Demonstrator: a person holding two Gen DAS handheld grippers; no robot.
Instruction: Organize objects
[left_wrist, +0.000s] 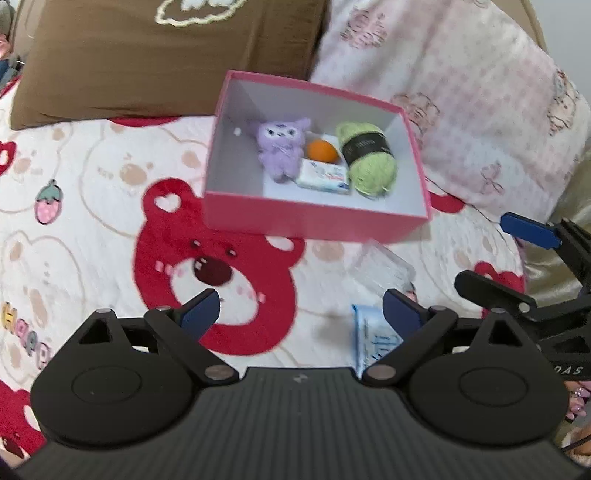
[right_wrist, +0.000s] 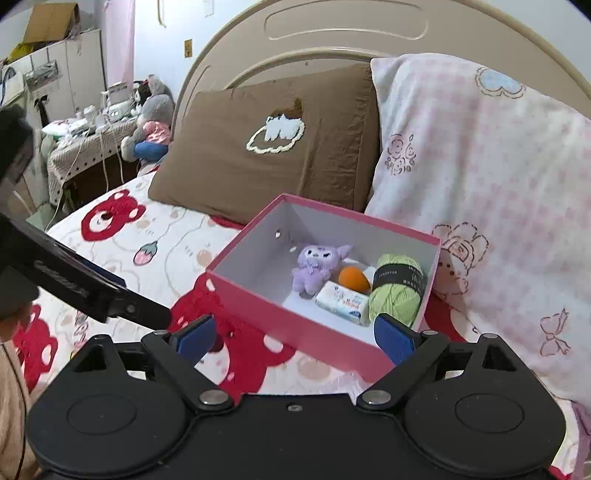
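Note:
An open pink box (left_wrist: 314, 218) with a white inside sits on the bear-print bedspread. In it lie a purple plush toy (left_wrist: 280, 149), an orange ball (left_wrist: 322, 150), a white tissue pack (left_wrist: 323, 177) and a green yarn skein (left_wrist: 369, 157). My left gripper (left_wrist: 301, 314) is open and empty, short of the box. A clear plastic item (left_wrist: 382, 269) and a blue-white packet (left_wrist: 373, 339) lie by its right finger. My right gripper (right_wrist: 295, 328) is open and empty at the box's (right_wrist: 258, 306) near corner. The toy (right_wrist: 317, 266) and yarn (right_wrist: 397, 295) show beyond it.
A brown pillow (right_wrist: 266, 147) and a pink checked blanket (right_wrist: 480, 184) lean on the headboard (right_wrist: 332, 37) behind the box. A cluttered side table (right_wrist: 92, 136) with a stuffed animal (right_wrist: 151, 122) stands left of the bed. The other gripper's finger (right_wrist: 140, 310) reaches in from the left.

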